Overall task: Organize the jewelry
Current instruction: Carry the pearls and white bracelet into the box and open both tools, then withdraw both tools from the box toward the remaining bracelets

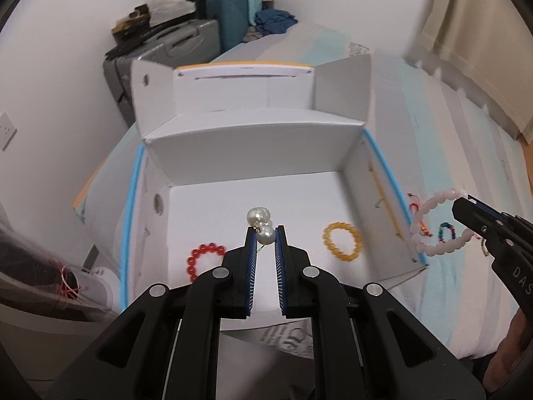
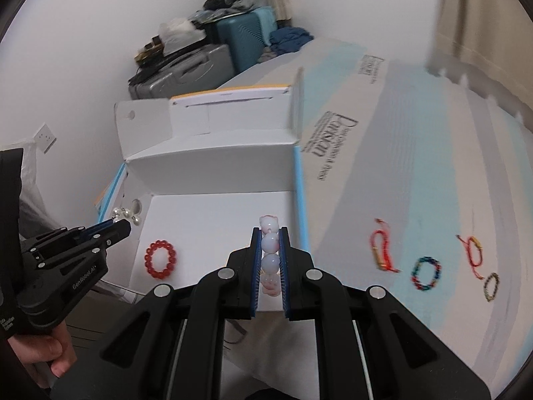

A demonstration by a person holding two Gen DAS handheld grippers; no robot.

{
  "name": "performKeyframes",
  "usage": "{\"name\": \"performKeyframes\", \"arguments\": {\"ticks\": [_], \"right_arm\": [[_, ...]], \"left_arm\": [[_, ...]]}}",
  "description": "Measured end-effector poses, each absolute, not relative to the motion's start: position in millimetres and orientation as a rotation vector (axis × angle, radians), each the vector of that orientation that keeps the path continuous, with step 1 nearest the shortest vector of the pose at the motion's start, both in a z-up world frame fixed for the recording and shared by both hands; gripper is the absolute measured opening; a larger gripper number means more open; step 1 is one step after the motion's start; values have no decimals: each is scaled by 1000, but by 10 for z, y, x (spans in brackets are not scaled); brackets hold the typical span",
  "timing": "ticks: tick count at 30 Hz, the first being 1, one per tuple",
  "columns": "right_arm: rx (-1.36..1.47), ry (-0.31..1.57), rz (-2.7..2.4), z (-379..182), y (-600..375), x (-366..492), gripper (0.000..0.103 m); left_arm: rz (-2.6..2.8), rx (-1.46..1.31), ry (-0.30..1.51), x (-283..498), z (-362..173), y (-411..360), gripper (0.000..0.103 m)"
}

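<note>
Left wrist view: we hold the left gripper (image 1: 266,233) over the open white box (image 1: 253,153), its jaws closed on a pearl piece (image 1: 261,225). One pearl sits clamped between the fingertips; the other pearls stand just above and beyond them. On the box floor lie a red bracelet (image 1: 203,260) to the left and an amber bracelet (image 1: 341,240) to the right. We judge the step in hand as depositing: the pearl piece hangs over the bare floor between the two bracelets. The next move calls for lowering and parting the jaws there, clear of both. The right gripper (image 1: 466,203) appears at the right edge, beyond the box wall, carrying a pink bracelet (image 1: 439,223).

Right wrist view: we hold the right gripper (image 2: 269,233) with jaws closed on the pink bracelet (image 2: 269,253), whose beads run lengthwise between the pads, one end protruding past the tips. It hovers near the box's right wall (image 2: 299,196). We judge it next in line for the box. Four pieces remain on the bed (image 2: 383,173): two red cords (image 2: 383,253), a multicolour bracelet (image 2: 425,274) and a dark one (image 2: 491,286).
</note>
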State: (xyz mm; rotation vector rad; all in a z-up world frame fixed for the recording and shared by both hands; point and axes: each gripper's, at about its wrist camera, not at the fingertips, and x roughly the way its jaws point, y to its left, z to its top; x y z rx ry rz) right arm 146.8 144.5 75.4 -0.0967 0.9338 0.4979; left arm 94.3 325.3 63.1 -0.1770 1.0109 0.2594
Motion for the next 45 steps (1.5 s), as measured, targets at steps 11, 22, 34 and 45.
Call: {"name": "performKeyframes", "arguments": {"ticks": [11, 22, 34, 45], "right_arm": [[-135, 1035, 521, 287, 1989, 1617, 9], [-170, 1153, 494, -295, 2108, 1788, 9], [-181, 1191, 504, -479, 2185, 1856, 9], [-159, 1135, 512, -236, 2057, 1787, 43]], "left_arm": [[323, -210, 1087, 971, 249, 3630, 10], [325, -275, 1202, 1157, -334, 3798, 10], [340, -290, 1262, 1215, -600, 3846, 10], [410, -261, 1215, 1176, -425, 3770, 45]]}}
